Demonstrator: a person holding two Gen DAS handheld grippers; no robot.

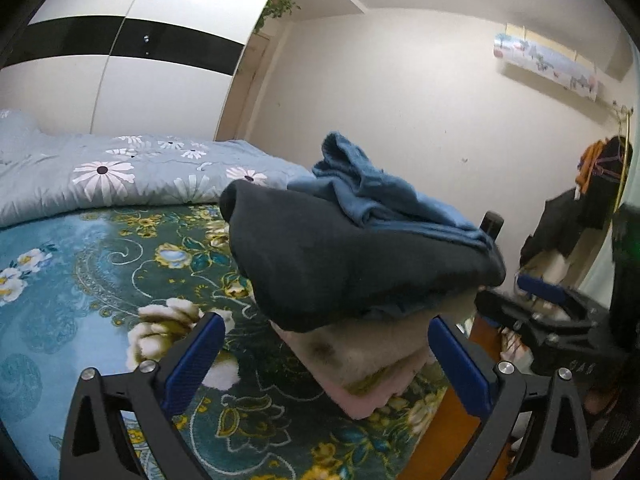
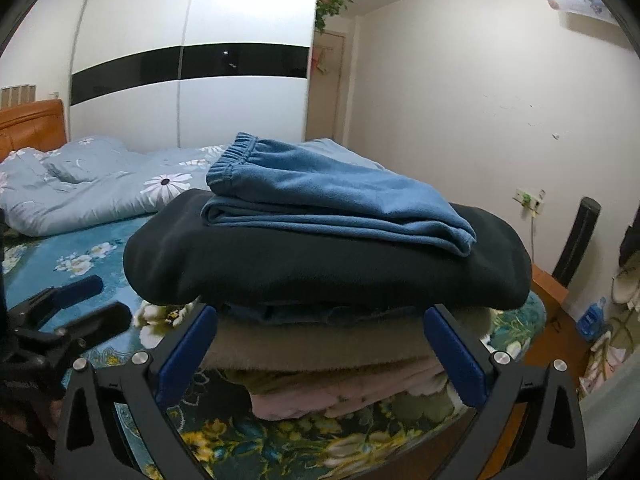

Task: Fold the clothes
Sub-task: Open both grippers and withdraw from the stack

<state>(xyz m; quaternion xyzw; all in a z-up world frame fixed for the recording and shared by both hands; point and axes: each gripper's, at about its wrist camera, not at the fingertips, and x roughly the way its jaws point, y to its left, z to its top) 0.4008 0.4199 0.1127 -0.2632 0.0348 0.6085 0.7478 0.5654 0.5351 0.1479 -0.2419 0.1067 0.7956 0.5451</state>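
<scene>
A stack of folded clothes stands on the floral bedsheet [image 1: 80, 264]. On top lie folded blue fleece pants [image 2: 320, 200], also in the left wrist view [image 1: 380, 200]. Under them is a dark folded garment [image 2: 320, 264] [image 1: 340, 264], then a beige one [image 2: 320, 344] [image 1: 360, 344] and a pink one [image 2: 340, 396]. My left gripper [image 1: 324, 332] is open, its blue pads either side of the stack's corner. My right gripper [image 2: 320, 320] is open, its pads flanking the stack's front. The right gripper also shows in the left wrist view [image 1: 552, 312]. The left gripper shows in the right wrist view [image 2: 76, 300].
A light blue daisy quilt [image 1: 120, 168] is bunched at the far side of the bed. A white wardrobe [image 2: 192, 80] with a black band stands behind. An orange headboard [image 2: 32, 124] is at the left. The wooden bed edge [image 2: 548, 284] and clutter lie to the right.
</scene>
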